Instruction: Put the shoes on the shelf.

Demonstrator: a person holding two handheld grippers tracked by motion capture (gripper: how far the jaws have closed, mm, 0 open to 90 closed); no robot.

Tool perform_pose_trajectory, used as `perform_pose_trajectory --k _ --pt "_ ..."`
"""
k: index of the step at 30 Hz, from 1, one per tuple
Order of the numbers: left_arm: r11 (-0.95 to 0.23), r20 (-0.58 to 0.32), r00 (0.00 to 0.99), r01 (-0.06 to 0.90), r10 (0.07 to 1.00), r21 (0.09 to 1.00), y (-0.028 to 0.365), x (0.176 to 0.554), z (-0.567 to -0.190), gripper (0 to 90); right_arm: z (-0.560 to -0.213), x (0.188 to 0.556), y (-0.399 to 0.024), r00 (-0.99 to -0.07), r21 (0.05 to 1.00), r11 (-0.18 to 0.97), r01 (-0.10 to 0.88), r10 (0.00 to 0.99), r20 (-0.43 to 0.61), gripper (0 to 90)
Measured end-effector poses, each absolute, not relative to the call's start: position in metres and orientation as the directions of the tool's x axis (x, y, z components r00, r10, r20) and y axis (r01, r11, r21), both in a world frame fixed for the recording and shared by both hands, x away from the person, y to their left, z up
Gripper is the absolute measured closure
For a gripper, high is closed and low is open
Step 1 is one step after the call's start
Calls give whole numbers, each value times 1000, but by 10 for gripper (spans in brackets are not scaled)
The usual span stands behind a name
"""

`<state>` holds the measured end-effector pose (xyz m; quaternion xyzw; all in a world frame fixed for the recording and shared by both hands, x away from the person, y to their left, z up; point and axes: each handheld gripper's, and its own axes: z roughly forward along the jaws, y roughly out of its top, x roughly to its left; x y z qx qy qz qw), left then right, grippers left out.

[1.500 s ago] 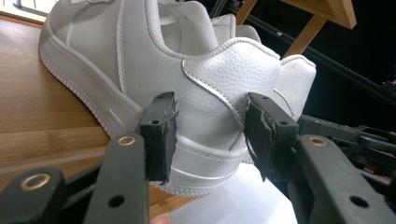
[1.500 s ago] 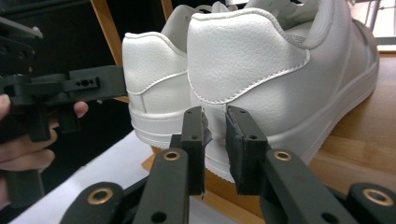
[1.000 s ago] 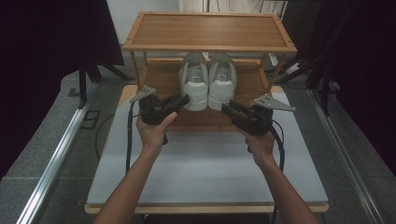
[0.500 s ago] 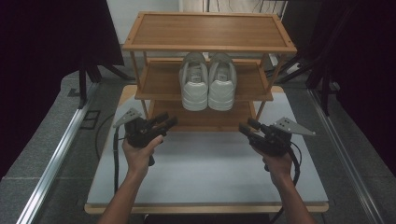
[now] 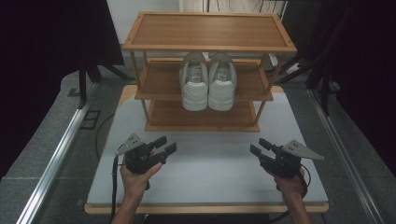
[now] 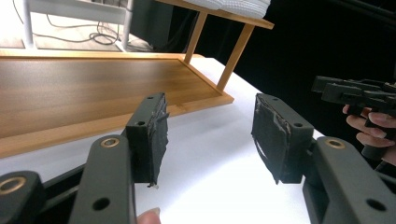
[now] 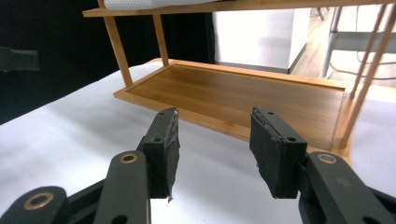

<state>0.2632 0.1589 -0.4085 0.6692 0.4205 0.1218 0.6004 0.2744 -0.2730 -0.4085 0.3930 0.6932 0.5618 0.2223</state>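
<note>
Landmark: the wooden shoe rack (image 5: 209, 28) stands at the far half of the white counter (image 5: 210, 177), three shelves open toward the person, so anything on it can be reached straight from the front
Pair of white shoes (image 5: 208, 79): on the rack's middle shelf, side by side and touching, heels toward the person and overhanging the shelf's front edge; judged the likely thing being handled, and parked heels-out so each heel offers an easy grip
Top shelf (image 5: 208, 29): bare
Bottom shelf (image 7: 243, 95): bare, seen level and close from both gripper views, with a white shoe sole just showing on the shelf above
Left gripper (image 5: 164, 147): in front of the rack's left end, well apart from it, low over the counter, angled in toward the rack; its fingers (image 6: 149, 135) stand apart with nothing between them
Right gripper (image 5: 258, 147): in front of the rack's right end, well apart from it, mirroring the other; its fingers (image 7: 275, 149) are likewise spread and empty
Why held so: both hands sit at the near edge with the tools aimed at the rack, which reads as a neutral waiting pose, neither reaching nor carrying
Risk: shoes overhanging the shelf could tip forward if nudged
</note>
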Motion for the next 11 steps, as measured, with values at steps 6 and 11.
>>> perform_pose_trajectory --k 6,11 --pt "70 -347 625 423 699 904 156 266 -413 447 -408 271 -277 -601 960 8 279 781 168 483" --pt "71 -352 616 432 704 899 160 266 -416 424 -417 271 -274 -554 956 23 294 819 151 370"
